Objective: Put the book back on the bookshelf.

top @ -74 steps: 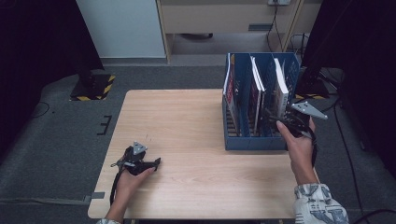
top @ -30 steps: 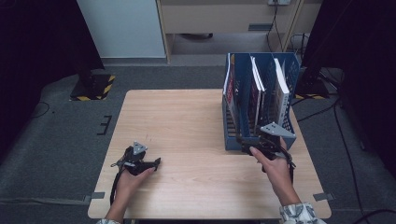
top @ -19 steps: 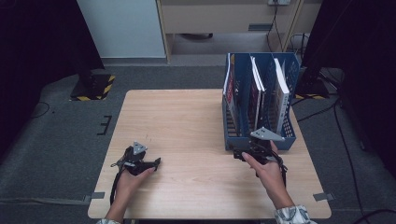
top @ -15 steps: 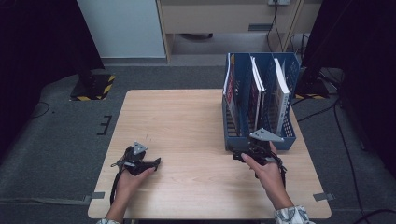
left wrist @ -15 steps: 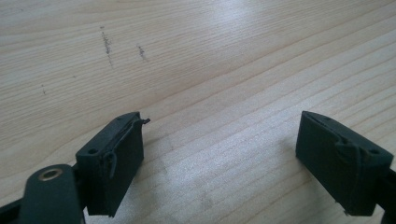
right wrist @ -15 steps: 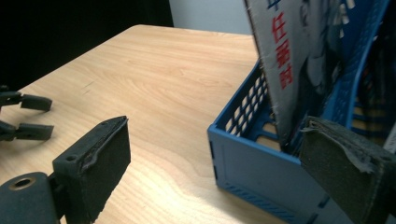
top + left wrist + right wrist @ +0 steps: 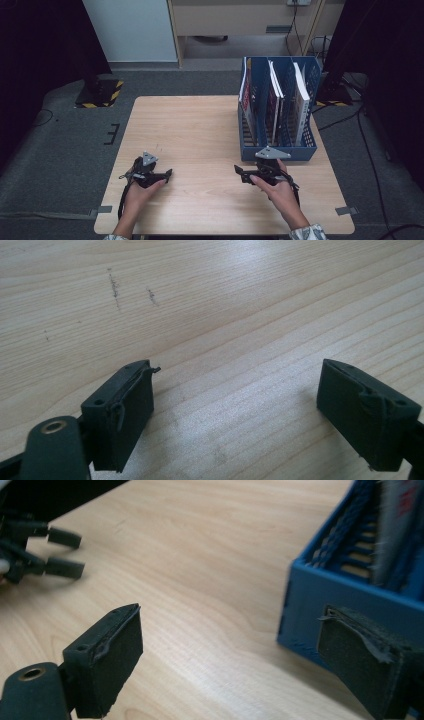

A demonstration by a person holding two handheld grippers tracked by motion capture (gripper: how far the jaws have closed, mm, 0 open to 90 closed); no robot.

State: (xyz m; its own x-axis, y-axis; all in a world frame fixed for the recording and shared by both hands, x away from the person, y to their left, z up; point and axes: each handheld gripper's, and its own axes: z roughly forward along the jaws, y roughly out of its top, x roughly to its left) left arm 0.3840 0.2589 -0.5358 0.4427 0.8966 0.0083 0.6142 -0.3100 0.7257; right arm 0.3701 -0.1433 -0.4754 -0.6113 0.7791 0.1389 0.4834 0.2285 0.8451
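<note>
The black padded fingers (image 7: 117, 412) of the left gripper (image 7: 159, 175) stand wide apart with nothing between them, low over bare wood near the table's front left corner. The right gripper (image 7: 243, 175) is likewise spread wide and empty, its tips pointing left, held just in front of the blue plastic slotted file rack (image 7: 278, 151).

That rack stands by the right edge of the pale wooden table (image 7: 200, 130), its upright compartments holding several thin books (image 7: 300, 102) with white and reddish covers, standing on edge.

Around the table lies grey carpet (image 7: 65, 150); a white cabinet (image 7: 132, 30) stands behind.

The left gripper view shows faint dark scuff marks (image 7: 115, 287) on the wood grain. The right gripper view shows the rack's near corner (image 7: 320, 597) beside one jaw, and the other gripper, blurred, at upper left.
</note>
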